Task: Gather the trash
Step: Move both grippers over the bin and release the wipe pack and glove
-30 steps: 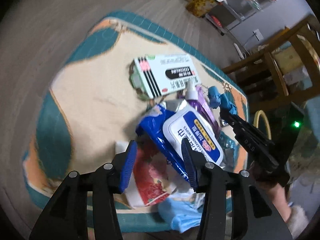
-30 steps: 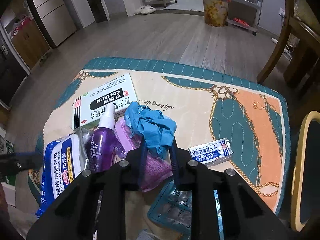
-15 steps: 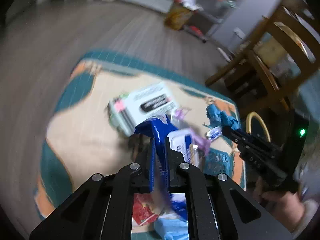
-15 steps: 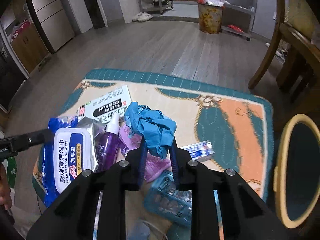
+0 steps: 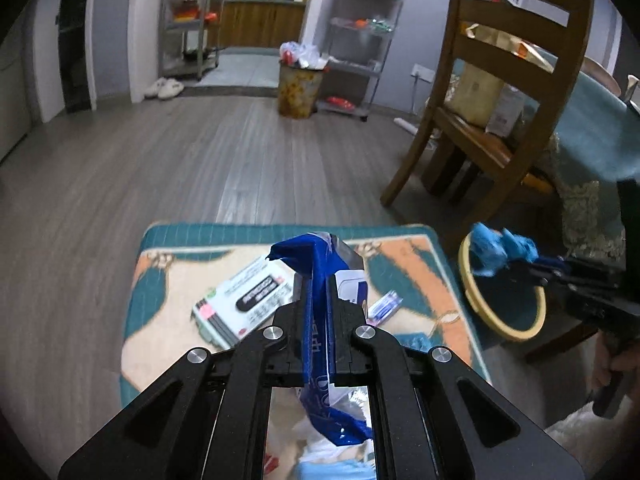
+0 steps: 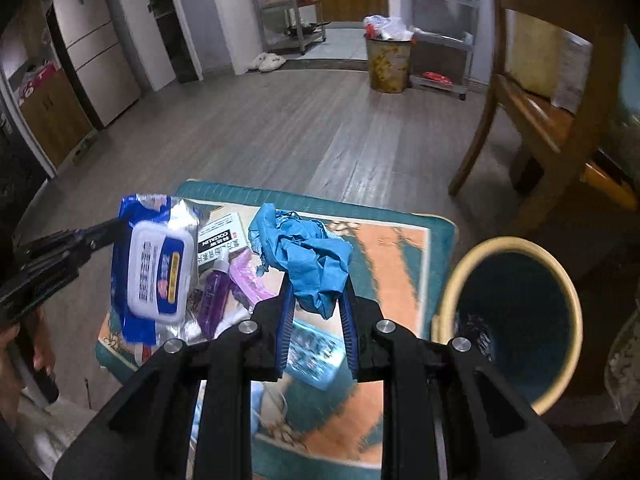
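- Left wrist view: left gripper (image 5: 318, 300) pinches the blue wipes pack (image 5: 320, 280), fingers pressed onto it; the pack hangs edge-on above the patterned mat (image 5: 160, 320). Half a second ago the same grip sat lower, close over the pile; a second ago the fingers were spread over the pack as it lay on the mat.
- Left wrist view: white medicine box (image 5: 244, 304) lies on the mat, left of the fingers. Right gripper (image 5: 516, 266) shows at the far right, with the crumpled blue glove (image 5: 500, 250) over the rim of the round bin (image 5: 500, 328). Earlier the glove was over the mat.
- Right wrist view: right gripper (image 6: 316, 312) holds the blue glove (image 6: 304, 252), fingers wider apart than half a second ago, the glove bunched between their tips.
- Right wrist view: bin (image 6: 512, 332) stands just beside the mat (image 6: 392, 248) on the right, nearer than before. Wipes pack (image 6: 154, 268) is raised at left in the left gripper (image 6: 114, 230). Purple bottle (image 6: 216, 292) and medicine box (image 6: 220, 240) lie on the mat.
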`<state>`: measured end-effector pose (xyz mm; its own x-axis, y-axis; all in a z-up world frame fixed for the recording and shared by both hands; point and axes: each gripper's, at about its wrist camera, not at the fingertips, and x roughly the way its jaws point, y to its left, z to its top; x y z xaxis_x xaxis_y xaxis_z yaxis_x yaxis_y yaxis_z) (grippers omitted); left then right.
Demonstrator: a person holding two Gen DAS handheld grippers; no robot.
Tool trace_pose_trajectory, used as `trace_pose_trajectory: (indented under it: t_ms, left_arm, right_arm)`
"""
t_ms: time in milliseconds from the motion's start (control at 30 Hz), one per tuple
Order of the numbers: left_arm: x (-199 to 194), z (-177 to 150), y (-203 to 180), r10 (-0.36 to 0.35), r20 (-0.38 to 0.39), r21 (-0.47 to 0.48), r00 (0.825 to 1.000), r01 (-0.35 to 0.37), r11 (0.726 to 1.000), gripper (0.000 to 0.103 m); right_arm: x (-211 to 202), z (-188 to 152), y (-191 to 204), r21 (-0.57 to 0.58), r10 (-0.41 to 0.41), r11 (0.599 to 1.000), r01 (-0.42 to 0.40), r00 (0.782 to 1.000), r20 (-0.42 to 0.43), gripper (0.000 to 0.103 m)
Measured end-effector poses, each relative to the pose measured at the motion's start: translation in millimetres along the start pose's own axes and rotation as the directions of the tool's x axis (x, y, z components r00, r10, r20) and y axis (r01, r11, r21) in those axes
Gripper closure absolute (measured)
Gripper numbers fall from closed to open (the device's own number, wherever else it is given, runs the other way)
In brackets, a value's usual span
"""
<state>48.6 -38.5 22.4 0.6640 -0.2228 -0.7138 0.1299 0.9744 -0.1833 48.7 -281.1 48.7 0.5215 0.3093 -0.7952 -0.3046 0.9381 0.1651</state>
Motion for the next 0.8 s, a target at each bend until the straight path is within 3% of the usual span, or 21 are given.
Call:
trace_pose_trajectory:
  t_ms: [267, 467, 800]
  left_arm:
    - [18, 17, -50, -0.007, 0.018, 0.091, 1.0, 0.006, 0.996, 0.096]
    - [50, 28, -103, -0.08, 0.006, 0.172, 0.997, 0.078, 0.982, 0.096]
    - [107, 18, -217, -0.262, -0.062, 0.312, 0.963, 0.268, 0.911, 0.096]
  right_arm:
    - [0, -18, -56, 0.128, -0.014, 0.992, 0.015, 1.0, -0.006, 0.082]
    - [0, -26, -108, 0.2, -0.091, 0.976, 0.091, 0.996, -0.011, 0.082]
    - [12, -61, -200, 0.305, -0.263, 0.907, 0.29, 0.957, -0.127, 0.082]
